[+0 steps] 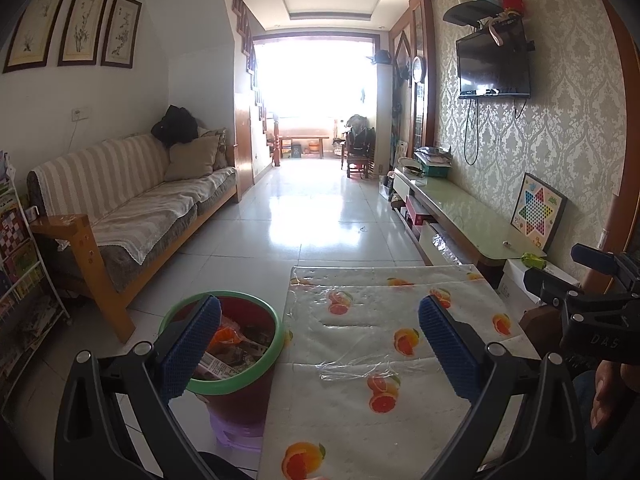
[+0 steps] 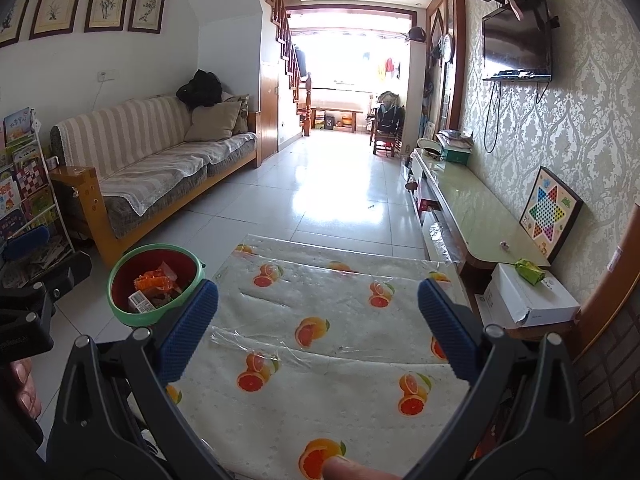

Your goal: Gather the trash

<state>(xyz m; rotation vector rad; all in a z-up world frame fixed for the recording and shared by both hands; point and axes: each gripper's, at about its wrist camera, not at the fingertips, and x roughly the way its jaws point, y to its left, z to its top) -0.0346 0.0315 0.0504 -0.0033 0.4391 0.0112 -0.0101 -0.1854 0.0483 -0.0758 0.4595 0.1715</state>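
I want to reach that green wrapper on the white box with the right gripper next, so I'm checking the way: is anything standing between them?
Nothing visible does. The right gripper is open over the table, and the green wrapper lies on top of the white box past the table's right edge, with only bare tablecloth between.

Table (image 2: 320, 412) carried a cloth with an orange print under clear glossy plastic film, creased and reflective. Bin (image 1: 224, 384) looked smooth plastic, red wall with green rim; gripper pads (image 1: 192, 344) were blue, knobbly-textured and matt, on black matt plastic arms. Floor (image 1: 320, 216) was glossy tile, sofa (image 1: 132, 208) striped cloth on a wood frame.
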